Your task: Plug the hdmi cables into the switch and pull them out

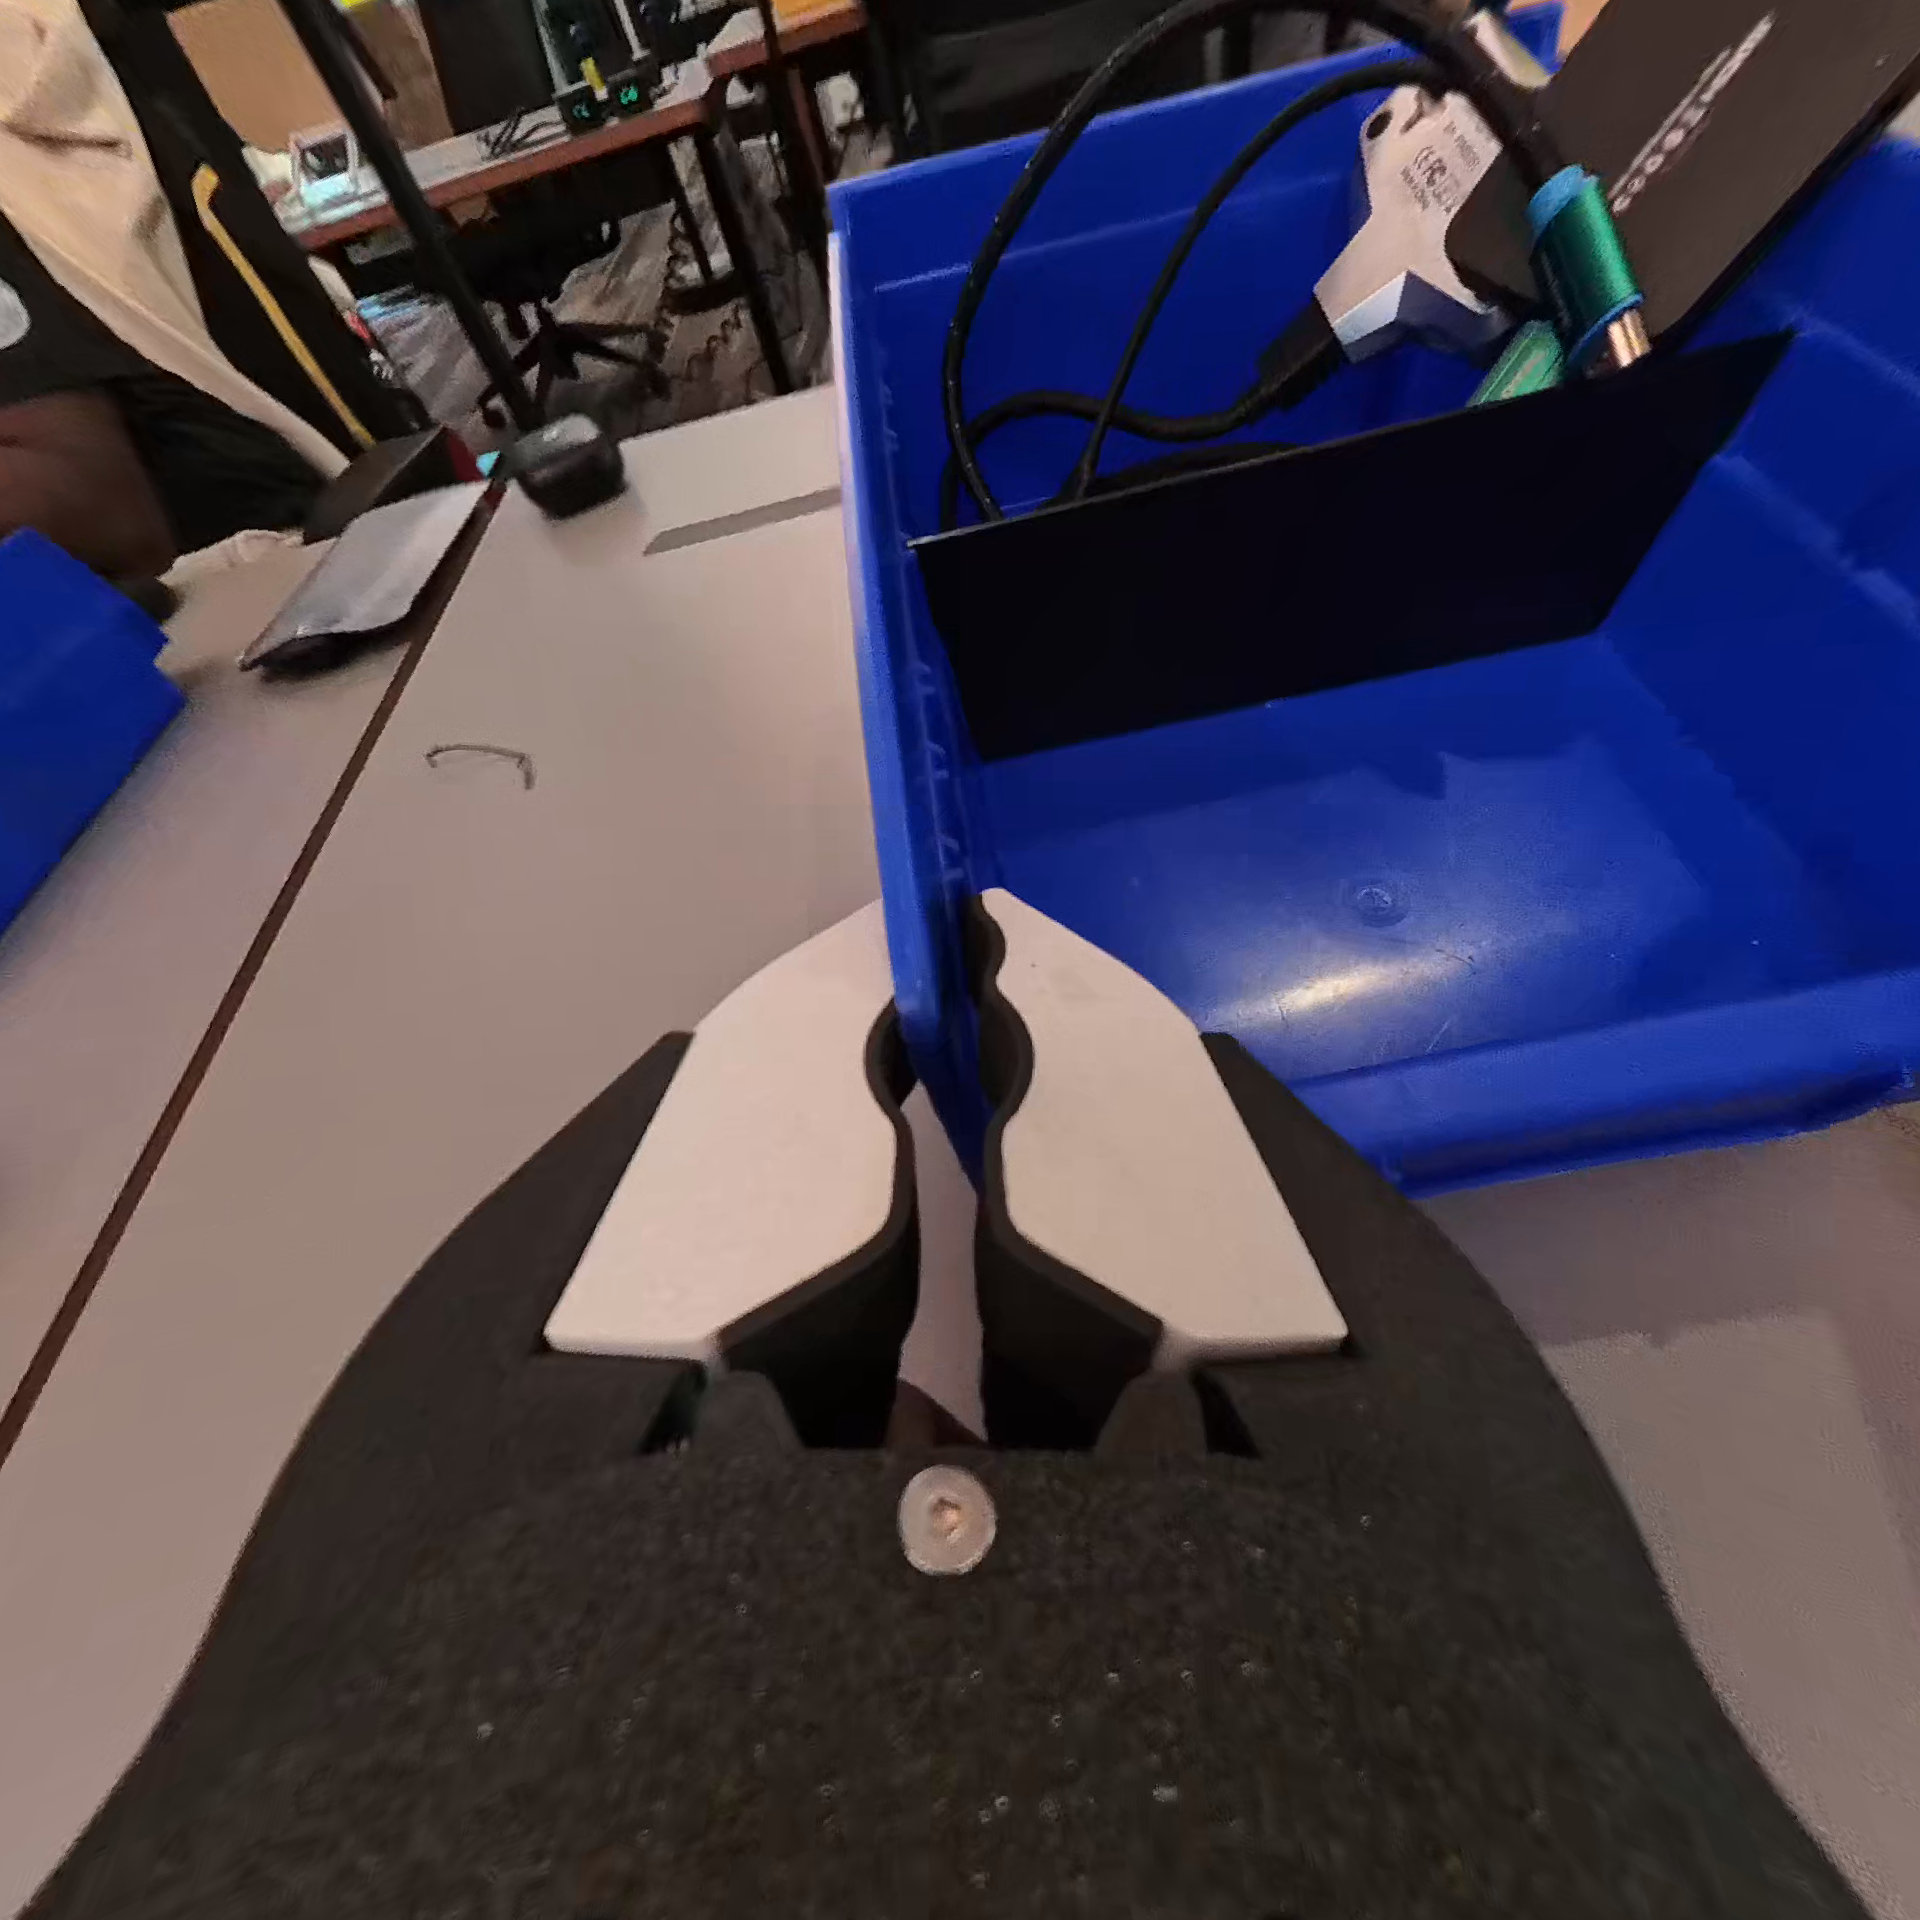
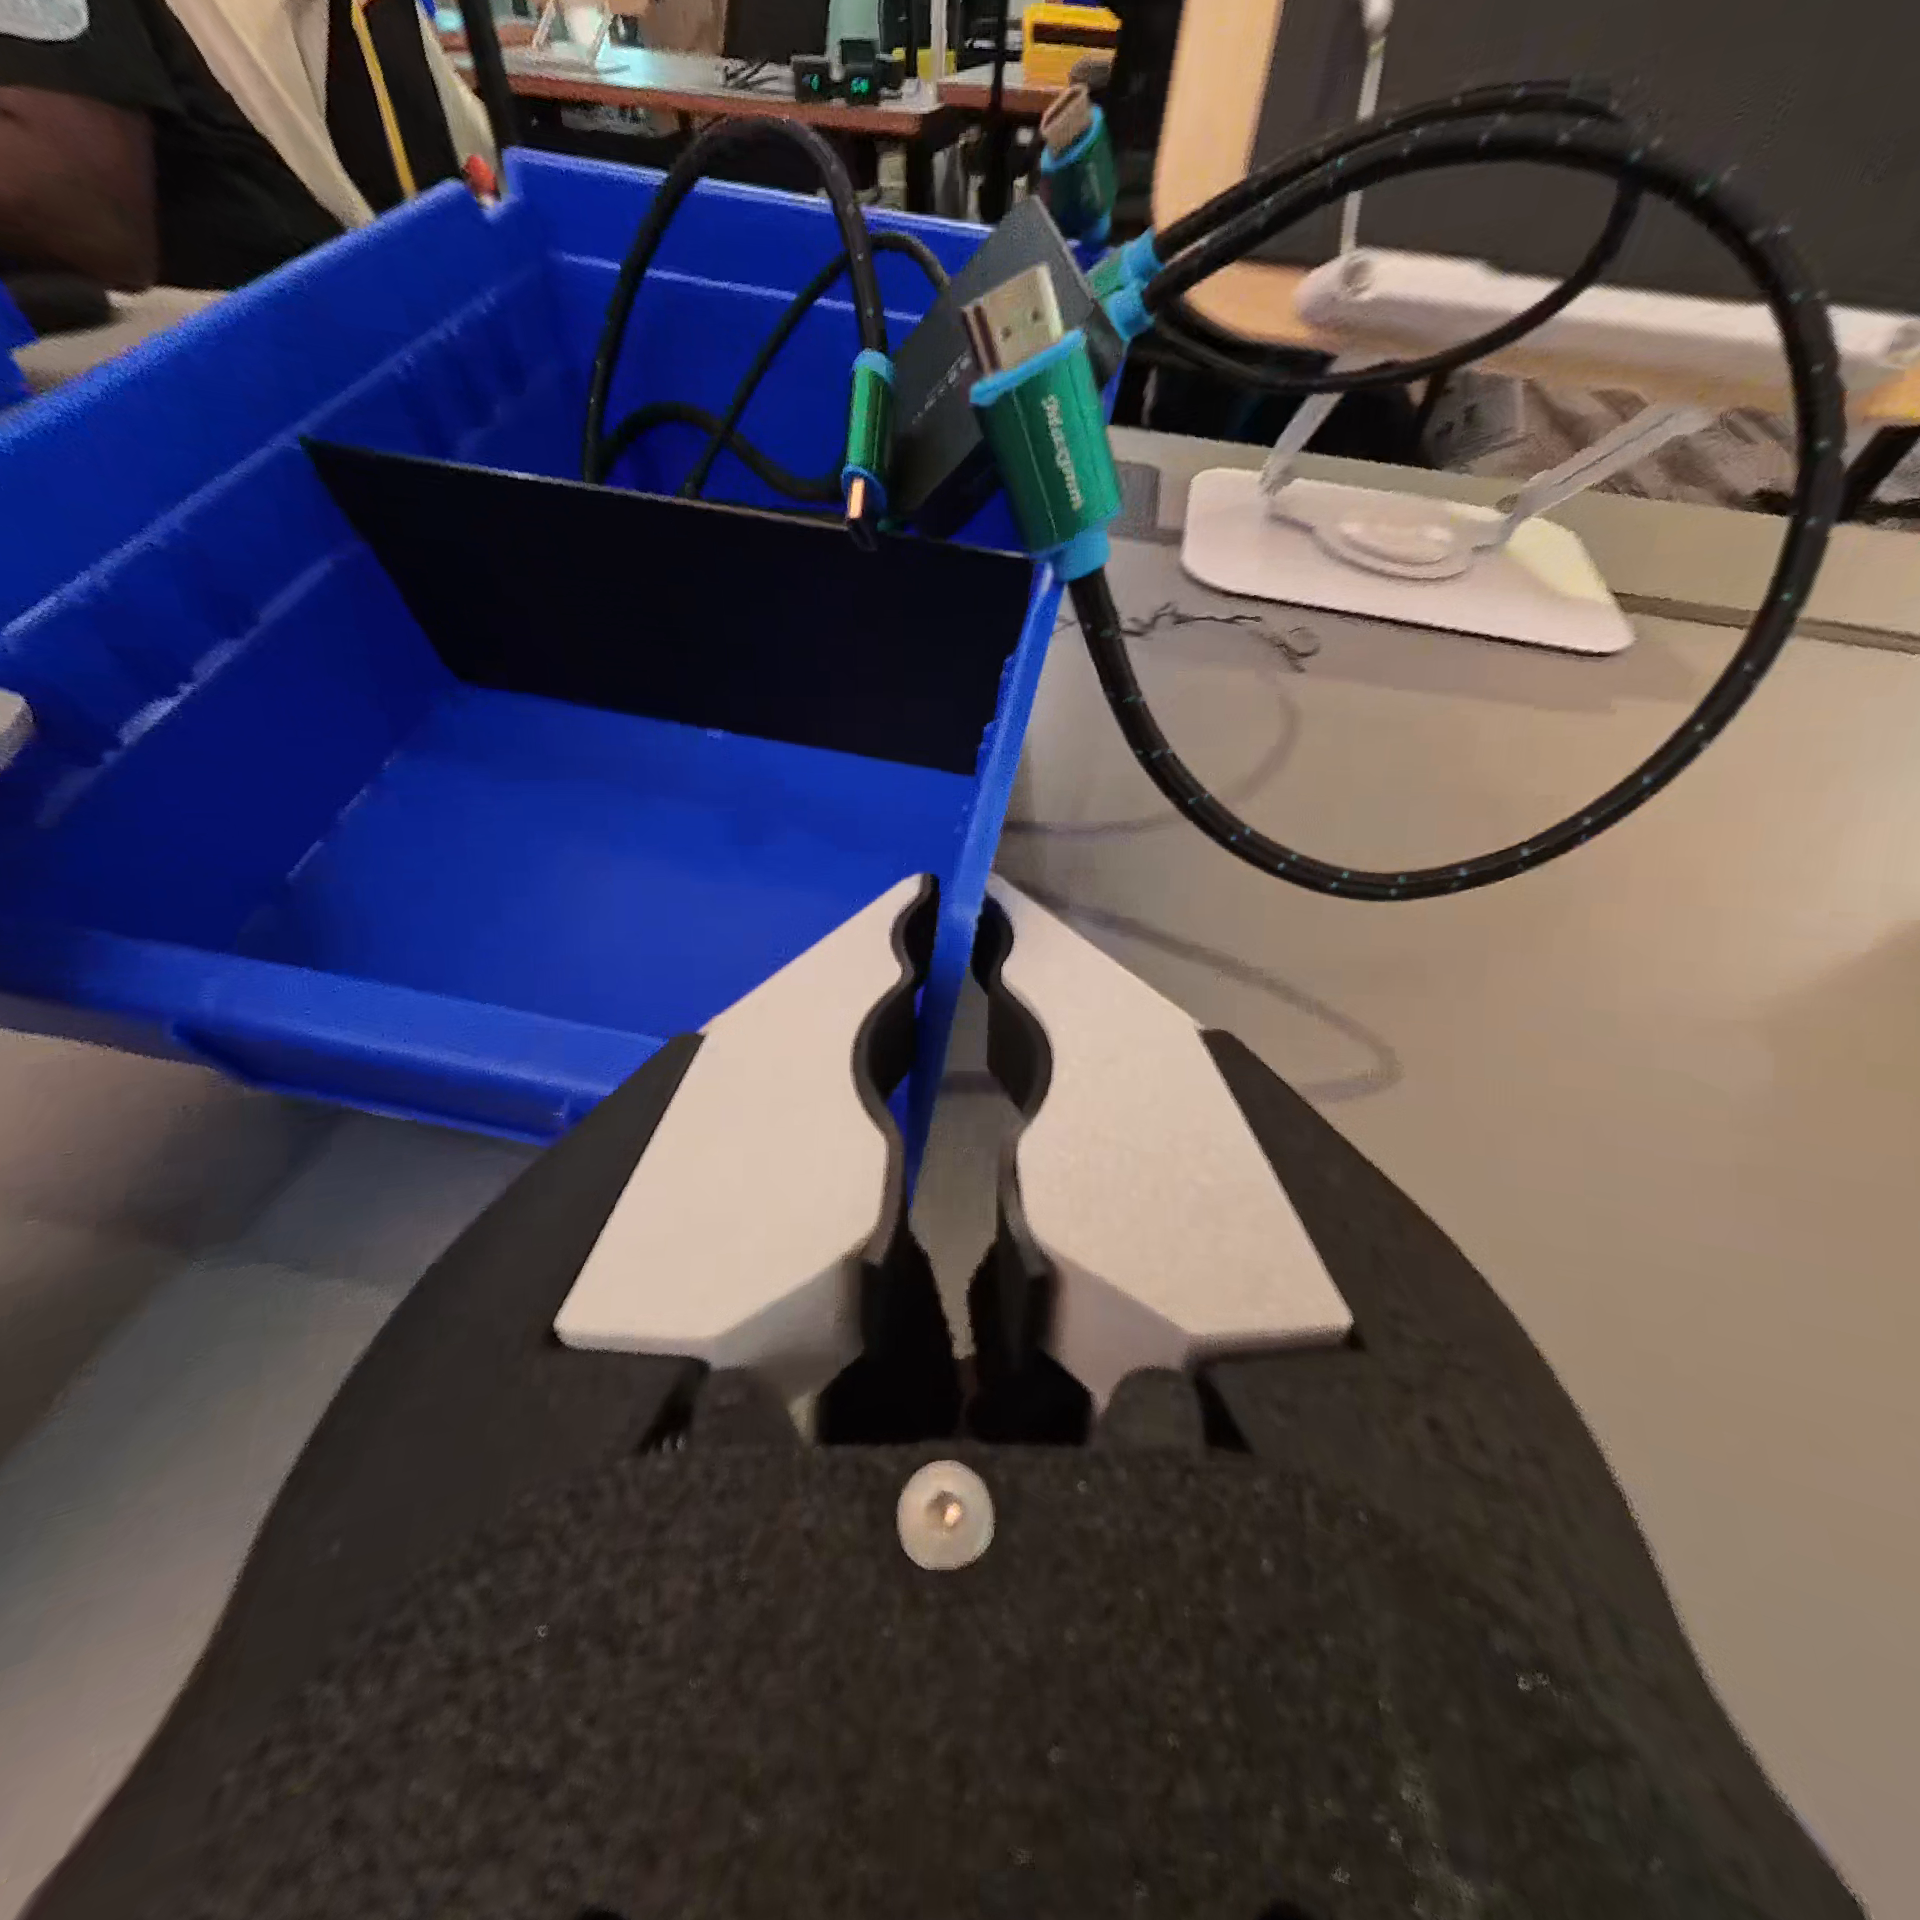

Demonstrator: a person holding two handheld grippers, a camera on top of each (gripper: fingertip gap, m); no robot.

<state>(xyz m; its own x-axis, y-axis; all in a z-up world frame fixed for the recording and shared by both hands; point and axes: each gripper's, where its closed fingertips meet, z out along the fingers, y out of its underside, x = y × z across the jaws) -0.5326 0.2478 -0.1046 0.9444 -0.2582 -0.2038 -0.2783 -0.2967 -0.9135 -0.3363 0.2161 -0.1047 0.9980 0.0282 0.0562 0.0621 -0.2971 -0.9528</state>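
Grey tabletop (image 1: 623, 831) carries one blue bin (image 2: 312, 582), split by a dark divider (image 2: 675, 623) into two compartments. Its near compartment holds nothing; the far one holds black cables (image 1: 1039, 312), a silver adapter (image 1: 1403, 239) and the dark switch (image 2: 997, 343), propped on the far right rim. Three green plugs show: one (image 2: 1049, 457) hangs over that rim, its braided cable (image 2: 1714, 623) looping above the table. Left gripper (image 1: 940, 935) pinches the bin's left wall; right gripper (image 2: 956, 925) pinches its right wall. A white stand (image 2: 1403, 561) sits beyond.
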